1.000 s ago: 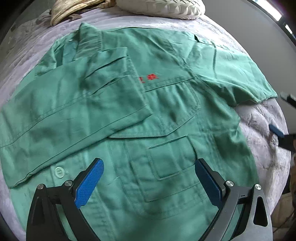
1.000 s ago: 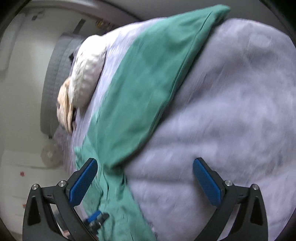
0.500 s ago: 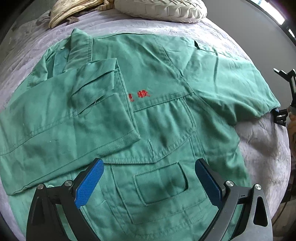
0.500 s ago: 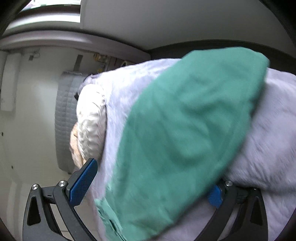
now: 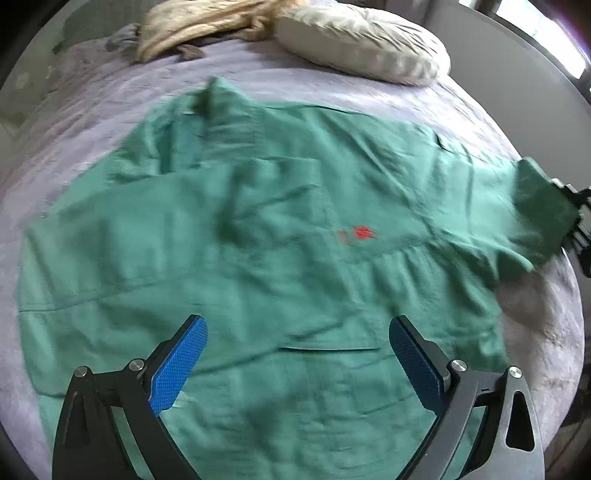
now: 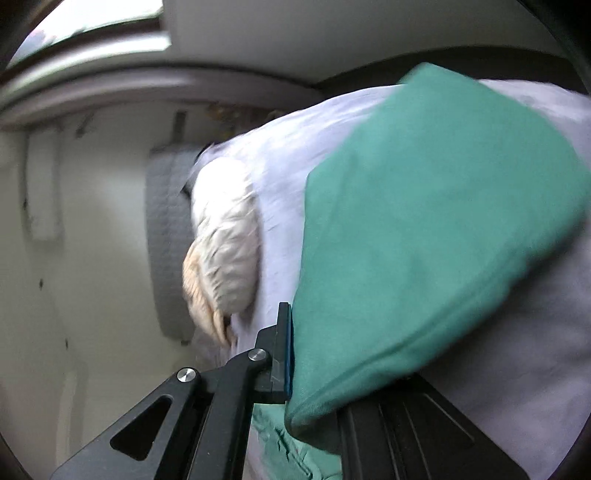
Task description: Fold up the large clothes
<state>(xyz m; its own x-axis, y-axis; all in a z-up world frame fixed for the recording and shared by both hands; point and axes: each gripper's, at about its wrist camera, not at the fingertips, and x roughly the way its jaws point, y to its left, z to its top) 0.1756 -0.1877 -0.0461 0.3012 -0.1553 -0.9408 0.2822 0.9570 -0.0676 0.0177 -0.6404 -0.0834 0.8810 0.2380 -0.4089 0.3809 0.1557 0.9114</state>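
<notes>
A large green work shirt with red stitching on the chest lies front up on a lilac bed cover. One sleeve lies folded across its left side. My left gripper is open and empty, hovering above the shirt's lower front. My right gripper is shut on the cuff of the shirt's other sleeve, and it also shows at the right edge of the left wrist view, lifting that sleeve end off the bed.
A cream pillow and a beige bundle of cloth lie at the head of the bed. A grey padded headboard and a pale wall stand behind. The bed's edge drops off at the right.
My right gripper closed on the sleeve cuff and raised it. My left gripper moved back and up, so more of the shirt and bed shows.
</notes>
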